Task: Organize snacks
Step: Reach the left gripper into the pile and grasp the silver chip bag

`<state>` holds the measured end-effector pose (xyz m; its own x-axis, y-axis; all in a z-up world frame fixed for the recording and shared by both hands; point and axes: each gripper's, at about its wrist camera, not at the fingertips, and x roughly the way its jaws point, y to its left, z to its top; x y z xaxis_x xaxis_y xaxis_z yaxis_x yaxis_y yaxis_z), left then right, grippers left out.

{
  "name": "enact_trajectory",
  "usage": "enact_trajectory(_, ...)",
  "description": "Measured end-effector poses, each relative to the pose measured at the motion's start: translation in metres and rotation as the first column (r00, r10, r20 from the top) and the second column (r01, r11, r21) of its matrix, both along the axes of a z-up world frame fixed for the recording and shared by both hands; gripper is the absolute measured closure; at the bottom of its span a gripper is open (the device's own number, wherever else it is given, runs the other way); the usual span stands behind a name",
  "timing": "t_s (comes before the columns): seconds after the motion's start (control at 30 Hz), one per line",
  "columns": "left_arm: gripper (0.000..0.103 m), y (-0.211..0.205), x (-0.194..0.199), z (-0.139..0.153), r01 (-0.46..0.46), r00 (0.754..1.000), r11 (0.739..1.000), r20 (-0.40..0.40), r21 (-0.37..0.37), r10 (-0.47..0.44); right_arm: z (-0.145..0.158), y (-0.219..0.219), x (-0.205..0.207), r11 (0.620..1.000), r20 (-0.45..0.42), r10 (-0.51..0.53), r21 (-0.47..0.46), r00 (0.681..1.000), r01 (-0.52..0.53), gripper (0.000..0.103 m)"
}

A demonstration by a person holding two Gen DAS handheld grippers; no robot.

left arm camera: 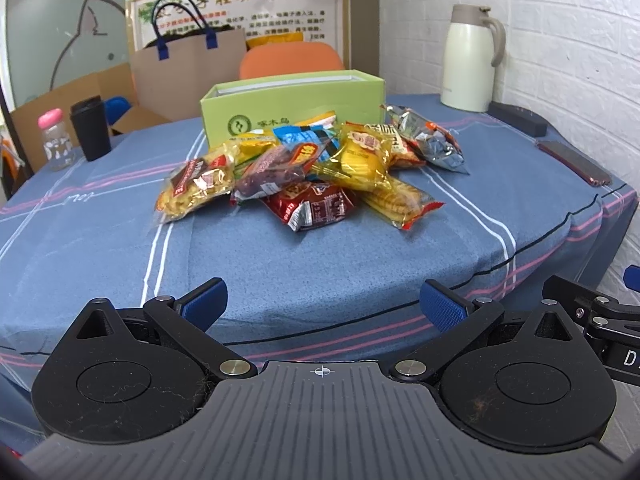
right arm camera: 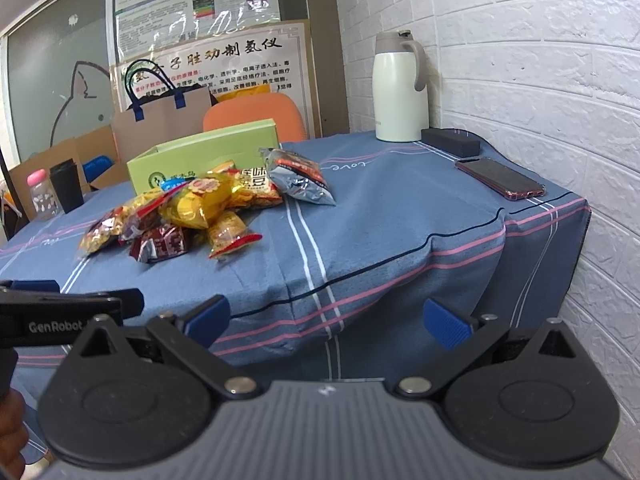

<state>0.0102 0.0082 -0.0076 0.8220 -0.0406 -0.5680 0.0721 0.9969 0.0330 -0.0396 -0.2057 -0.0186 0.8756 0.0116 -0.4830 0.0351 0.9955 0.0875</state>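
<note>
Left wrist view | snack pile [left arm camera: 304, 172] before green box [left arm camera: 292, 108] | both grippers' jaws spread, empty

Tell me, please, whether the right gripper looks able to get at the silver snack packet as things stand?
Probably yes. The right gripper is open and empty, and the silver snack packet lies at the right edge of the pile with bare tablecloth in front of it; nothing blocks the approach.
</note>
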Motion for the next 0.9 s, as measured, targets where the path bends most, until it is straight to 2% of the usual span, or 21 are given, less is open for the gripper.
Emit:
enact_trajectory(0.23, 0.011, 0.002, 0.002, 0.0, -0.001, 1.0, 1.0, -0.002, 0.008, 0.001, 0.001, 0.0, 0.001, 1.0, -0.002, -0.001, 0.0, 1.0, 0.001, 0.0)
enact_trajectory(0.37, 0.011, 0.011, 0.02, 0.006, -0.023, 1.0, 1.0, -0.022, 0.014, 0.023, 0.009, 0.006, 0.007, 0.999, 0.041, 0.011, -0.042, 0.999, -0.01, 0.0)
enact_trajectory(0.47, 0.011, 0.024, 0.036, 0.01, -0.032, 0.999, 0.999, -0.039, -0.038, 0.031, 0.004, 0.014, 0.033, 0.993, 0.039, 0.071, -0.102, 0.997, -0.067, 0.0)
enact_trajectory(0.7, 0.011, 0.054, 0.068, 0.027, -0.051, 0.996, 0.983, -0.08, -0.176, 0.037, -0.018, 0.018, 0.13, 0.973, -0.089, 0.166, -0.145, 0.982, -0.177, 0.0)
enact_trajectory(0.8, 0.012, 0.059, 0.083, 0.039, -0.043, 0.996, 0.973, -0.083, -0.227, 0.025, -0.024, 0.018, 0.154, 0.966, -0.133, 0.199, -0.138, 0.971, -0.217, 0.0)
enact_trajectory(0.9, 0.011, 0.055, 0.106, 0.052, 0.018, 0.997, 0.963, -0.066, -0.269, -0.037, -0.027, 0.013, 0.162, 0.967, -0.124, 0.225, -0.095, 0.967, -0.237, 0.0)
